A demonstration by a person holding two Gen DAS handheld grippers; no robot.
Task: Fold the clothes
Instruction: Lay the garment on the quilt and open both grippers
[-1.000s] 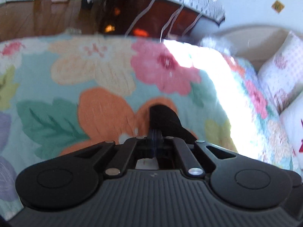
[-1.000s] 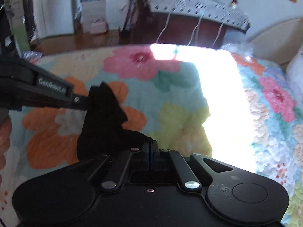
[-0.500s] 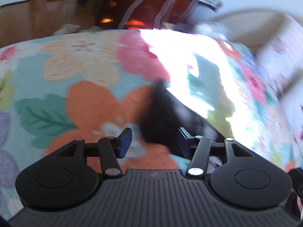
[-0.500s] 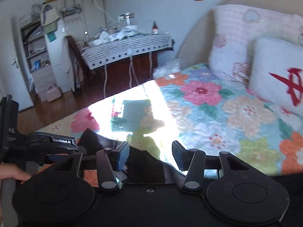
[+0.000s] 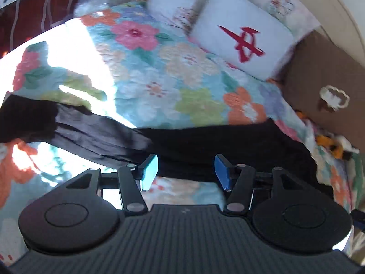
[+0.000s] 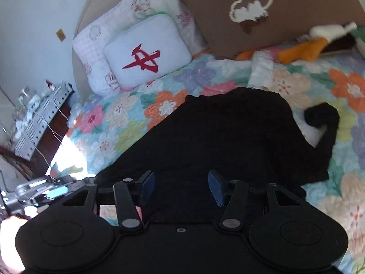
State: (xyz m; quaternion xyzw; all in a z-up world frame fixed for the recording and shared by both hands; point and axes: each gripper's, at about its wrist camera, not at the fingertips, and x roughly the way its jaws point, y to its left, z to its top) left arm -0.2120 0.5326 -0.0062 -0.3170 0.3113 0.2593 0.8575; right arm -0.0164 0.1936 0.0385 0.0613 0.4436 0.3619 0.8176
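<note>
Left wrist view: the left gripper (image 5: 186,171) has its blue-padded fingers (image 5: 149,167) spread apart, grasping nothing. Just beyond them a black, thin fabric garment (image 5: 205,146) lies stretched across the bed's floral quilt (image 5: 182,80), one end in sunlight. A white pillow with a red character (image 5: 241,36) rests near the headboard.

Right wrist view: the right gripper (image 6: 181,187) also has its fingers (image 6: 215,186) released, hovering over the garment (image 6: 228,132), which is spread on the quilt (image 6: 114,118). An orange plush toy (image 6: 301,50) lies beside a brown cushion (image 6: 285,11).
</note>
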